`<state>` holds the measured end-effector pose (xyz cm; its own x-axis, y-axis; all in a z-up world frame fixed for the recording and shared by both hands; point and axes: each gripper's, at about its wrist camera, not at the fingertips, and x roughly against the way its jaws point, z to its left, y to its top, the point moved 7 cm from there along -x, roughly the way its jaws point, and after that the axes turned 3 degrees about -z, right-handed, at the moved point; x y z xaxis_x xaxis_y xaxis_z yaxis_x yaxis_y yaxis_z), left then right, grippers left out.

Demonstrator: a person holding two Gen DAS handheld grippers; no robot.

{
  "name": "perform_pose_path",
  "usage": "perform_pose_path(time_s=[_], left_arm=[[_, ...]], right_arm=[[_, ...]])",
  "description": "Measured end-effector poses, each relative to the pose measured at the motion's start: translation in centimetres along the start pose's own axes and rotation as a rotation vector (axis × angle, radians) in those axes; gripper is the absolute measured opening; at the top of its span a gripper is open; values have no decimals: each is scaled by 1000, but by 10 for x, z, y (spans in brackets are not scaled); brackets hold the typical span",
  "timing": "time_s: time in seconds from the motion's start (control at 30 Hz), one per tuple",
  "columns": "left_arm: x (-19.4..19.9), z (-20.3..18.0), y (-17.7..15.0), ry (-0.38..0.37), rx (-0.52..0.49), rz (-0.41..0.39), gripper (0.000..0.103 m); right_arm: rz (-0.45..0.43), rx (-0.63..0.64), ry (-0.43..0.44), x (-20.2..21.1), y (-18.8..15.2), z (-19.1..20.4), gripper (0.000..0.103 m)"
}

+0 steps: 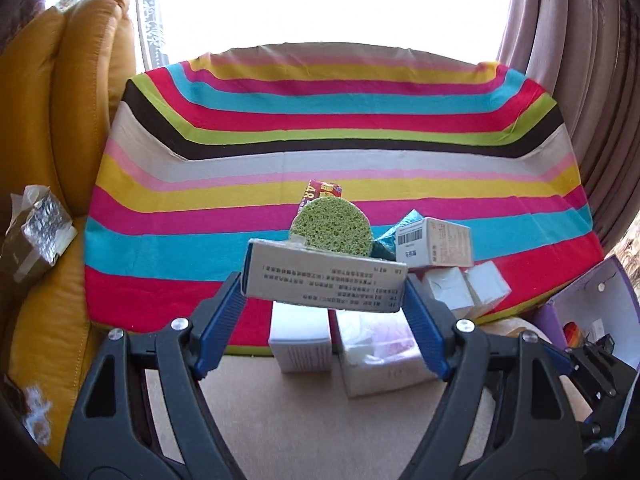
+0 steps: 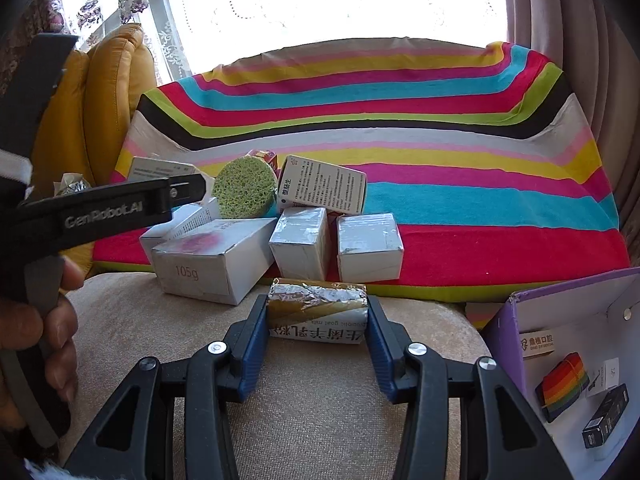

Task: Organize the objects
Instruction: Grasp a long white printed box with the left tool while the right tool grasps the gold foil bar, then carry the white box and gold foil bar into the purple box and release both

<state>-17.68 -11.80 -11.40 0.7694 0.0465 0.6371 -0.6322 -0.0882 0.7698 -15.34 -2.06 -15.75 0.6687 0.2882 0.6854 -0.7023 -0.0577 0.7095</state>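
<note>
My left gripper (image 1: 325,292) is shut on a flat white box with printed text (image 1: 324,280) and holds it above a cluster of white boxes (image 1: 372,344). A round green sponge (image 1: 332,226) stands behind it on the striped cloth (image 1: 320,128). My right gripper (image 2: 317,320) is shut on a foil-and-gold goat-milk-powder box (image 2: 318,316), low over the beige cushion (image 2: 312,392). In the right wrist view the left gripper (image 2: 100,208) reaches in from the left toward the sponge (image 2: 245,188) and boxes (image 2: 216,260).
A purple open box (image 2: 568,360) with a rainbow item and a black box stands at the right. A yellow leather sofa (image 1: 60,120) lies on the left with a foil packet (image 1: 40,232). Curtains (image 1: 580,60) hang on the right.
</note>
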Motion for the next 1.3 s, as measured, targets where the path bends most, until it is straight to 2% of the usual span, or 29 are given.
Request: perform_pose_path(time_s=[0.1, 0.17, 0.37, 0.6, 0.83, 1.07, 1.3], left_arm=[[25, -1, -4, -34, 40, -76, 80], [32, -2, -7, -62, 63, -95, 80], [30, -21, -22, -135, 77, -80, 80], [33, -60, -32, -207, 17, -72, 80], [32, -101, -37, -275, -32, -45, 80], [34, -159, -45, -368, -131, -11, 80], [33, -201, -49, -442, -190, 27, 80]], right_arm=[[-1, -2, -4, 3, -1, -1, 47], [-2, -5, -7, 5, -1, -3, 47], [1, -41, -9, 19, -4, -15, 47], [2, -69, -26, 39, -7, -44, 47], [6, -119, -120, 65, -22, -105, 47], [-2, -203, -245, 95, -36, -178, 47], [-9, -227, -351, 121, -44, -221, 47]])
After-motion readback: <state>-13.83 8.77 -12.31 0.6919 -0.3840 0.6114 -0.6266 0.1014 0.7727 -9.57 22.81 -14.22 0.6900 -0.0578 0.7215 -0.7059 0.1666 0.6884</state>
